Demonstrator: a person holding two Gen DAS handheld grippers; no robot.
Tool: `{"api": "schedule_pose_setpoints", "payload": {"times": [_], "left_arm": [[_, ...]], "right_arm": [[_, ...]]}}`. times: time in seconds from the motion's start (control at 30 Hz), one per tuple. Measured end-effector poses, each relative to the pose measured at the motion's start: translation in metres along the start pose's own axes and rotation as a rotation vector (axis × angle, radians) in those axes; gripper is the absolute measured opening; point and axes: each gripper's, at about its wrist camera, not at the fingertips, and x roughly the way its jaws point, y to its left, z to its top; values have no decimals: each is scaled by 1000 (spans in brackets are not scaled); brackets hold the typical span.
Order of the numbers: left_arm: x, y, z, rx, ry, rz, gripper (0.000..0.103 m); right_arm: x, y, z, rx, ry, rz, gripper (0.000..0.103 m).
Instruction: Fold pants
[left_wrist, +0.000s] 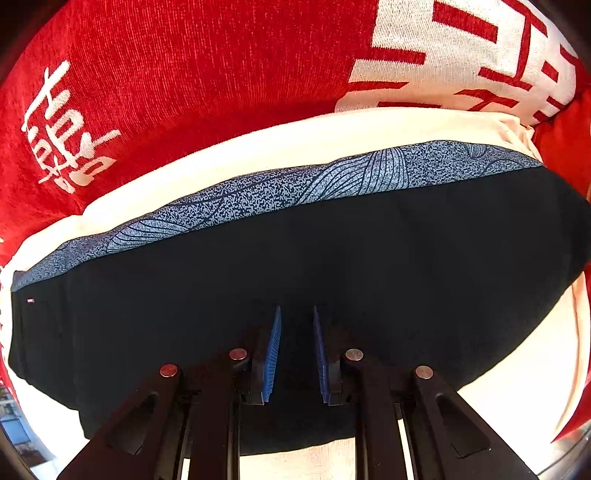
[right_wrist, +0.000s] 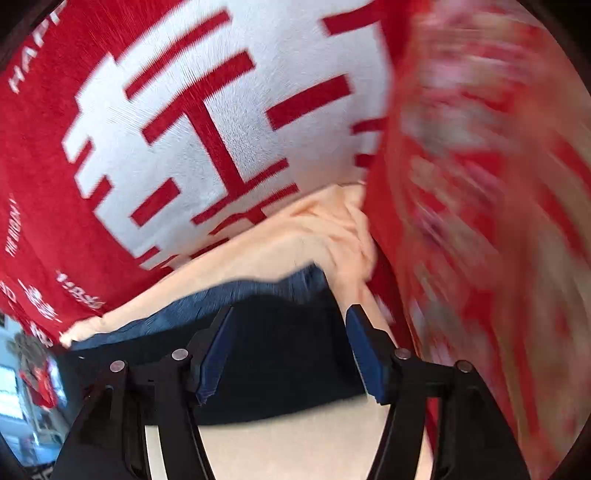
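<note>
Left gripper (left_wrist: 297, 314) points straight down over the pants (left_wrist: 295, 266), jaws pulled nearly together, pads hovering with no cloth visibly pinched; right gripper (right_wrist: 291, 314) tilts down steeply, jaws spread, nothing gripped, the pants' end lying below and between them; the pants are folded, dark smooth fabric with a speckled blue leaf-print band (left_wrist: 332, 173), lying on a cream sheet (left_wrist: 258, 147) over a red fuzzy blanket (left_wrist: 184, 74) with white lettering.

Left gripper (left_wrist: 297, 314): black linkage arms, silver round rivets, ribbed blue pads. Right gripper (right_wrist: 291, 314): identical, navy pads.
</note>
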Motion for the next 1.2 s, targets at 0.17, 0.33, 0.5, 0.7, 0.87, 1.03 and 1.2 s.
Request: {"api": "schedule_pose_setpoints", "payload": {"times": [0.17,0.33,0.5,0.7,0.87,1.03,1.2], "left_arm": [[0,-5,-11,4,-35,141,68],[-1,7,-10,-61,-5,73,69],[-13,1,-4,-37,-2,64,69],[-42,10,6,-44,-37,30,69],[-27,9,0,-54,-5,21,69],[-6,13,-13,-69,-8,-10,69],[-18,9,-19,-43,15,-27,69]], "right_arm": [[70,-1,21,25,169,18,36],[79,1,34,-15,139,-50,6],[54,-5,47,36,47,-112,20],[-7,8,-30,57,29,29,60],[21,-22,-99,275,110,73,60],[51,-41,-93,440,73,153,39],[18,-24,-86,309,39,144,14]]}}
